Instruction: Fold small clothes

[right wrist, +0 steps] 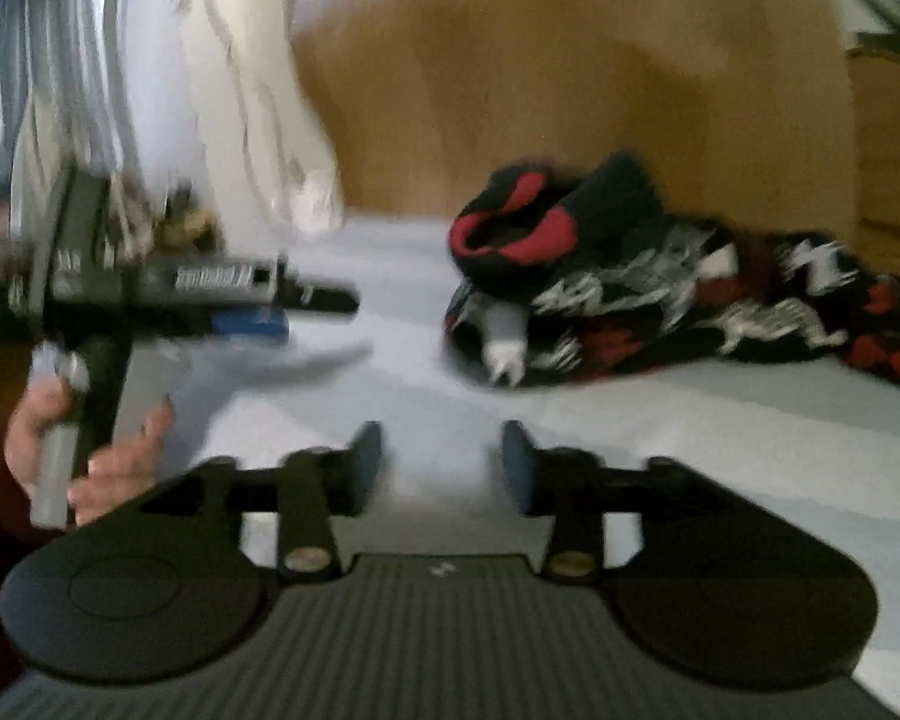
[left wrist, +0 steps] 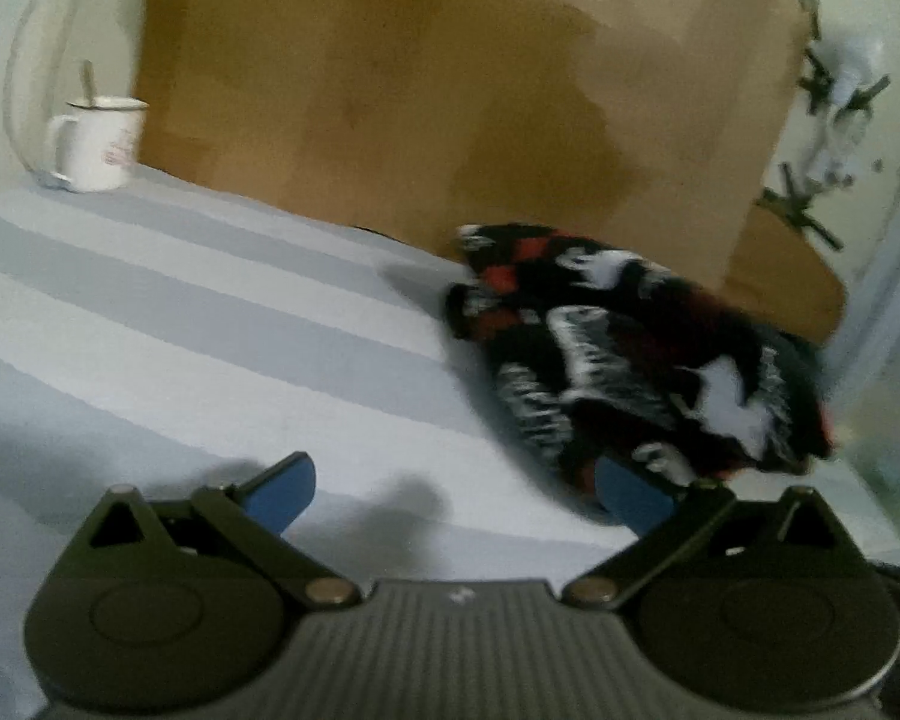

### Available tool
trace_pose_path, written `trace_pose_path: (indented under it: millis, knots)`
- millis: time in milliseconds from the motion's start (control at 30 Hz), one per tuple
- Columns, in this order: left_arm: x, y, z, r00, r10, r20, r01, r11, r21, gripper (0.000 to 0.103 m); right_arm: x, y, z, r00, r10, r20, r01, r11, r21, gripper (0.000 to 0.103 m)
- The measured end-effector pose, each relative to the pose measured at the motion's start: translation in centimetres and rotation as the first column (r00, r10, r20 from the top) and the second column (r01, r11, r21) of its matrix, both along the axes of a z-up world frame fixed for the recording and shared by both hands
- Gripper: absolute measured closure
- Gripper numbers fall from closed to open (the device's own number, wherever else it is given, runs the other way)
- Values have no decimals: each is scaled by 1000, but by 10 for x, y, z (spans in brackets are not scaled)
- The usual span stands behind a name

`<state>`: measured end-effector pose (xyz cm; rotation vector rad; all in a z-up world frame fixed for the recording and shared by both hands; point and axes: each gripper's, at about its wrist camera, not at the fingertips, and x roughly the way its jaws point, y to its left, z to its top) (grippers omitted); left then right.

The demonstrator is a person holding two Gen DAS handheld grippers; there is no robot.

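A small black garment [left wrist: 642,354] with red and white print lies crumpled on the striped light-blue cloth [left wrist: 180,324], at the right of the left wrist view. My left gripper [left wrist: 456,492] is open wide and empty; its right finger is close by the garment's near edge. In the right wrist view the same garment [right wrist: 660,294] lies ahead and to the right. My right gripper [right wrist: 443,468] is open and empty above the cloth [right wrist: 690,438], a short way in front of the garment. The left gripper [right wrist: 306,309] shows at the left there, held by a hand [right wrist: 84,450].
A large brown cardboard sheet [left wrist: 450,78] stands upright behind the garment. A white mug [left wrist: 99,141] with a spoon stands at the far left of the cloth. White cables [right wrist: 222,60] hang at the back left. Both views are blurred.
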<state>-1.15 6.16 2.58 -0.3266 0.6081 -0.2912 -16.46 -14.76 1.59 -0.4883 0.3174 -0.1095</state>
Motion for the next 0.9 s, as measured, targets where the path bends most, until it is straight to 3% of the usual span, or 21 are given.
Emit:
trace_pose_path:
  millis: [100, 200, 267, 367, 500, 533, 567, 600, 667, 833, 900]
  knots:
    - [8, -4, 21, 999, -42, 18, 43, 998, -47, 0, -12, -15, 20, 995, -48, 84, 43, 998, 54, 53]
    - [19, -18, 40, 996, -82, 43, 84, 996, -39, 0, -19, -36, 35, 985, -89, 146, 69, 988, 135, 53]
    - [33, -32, 51, 992, -127, 16, 127, 992, -24, 0, -20, -46, 42, 979, -98, 176, 65, 981, 182, 53]
    - [53, -51, 62, 980, -195, -28, 193, 979, -60, 0, -13, -54, 60, 972, -95, 216, 45, 973, 229, 51]
    - [68, -87, 57, 961, -268, -62, 264, 963, -57, 3, 18, -58, 89, 967, -52, 249, -27, 952, 304, 45]
    - [66, -92, 54, 962, -264, -69, 261, 964, -43, 22, 27, -59, 96, 968, -43, 248, -36, 950, 309, 45]
    - [66, -96, 48, 962, -259, -86, 258, 966, -28, 47, 36, -58, 102, 970, -38, 240, -38, 952, 305, 45]
    - [67, -96, 43, 958, -265, -108, 263, 964, -29, 56, 46, -58, 108, 973, -36, 230, -34, 955, 295, 45]
    - [65, -83, 34, 965, -231, -126, 226, 973, -57, 85, 65, -60, 117, 979, -47, 199, -10, 961, 277, 45]
    - [57, -36, 25, 984, -109, -142, 95, 990, -107, 85, 126, -81, 129, 982, -142, 125, 99, 948, 301, 44]
    - [55, -31, 23, 983, -102, -151, 87, 991, -106, 85, 155, -94, 130, 980, -183, 76, 145, 922, 359, 36]
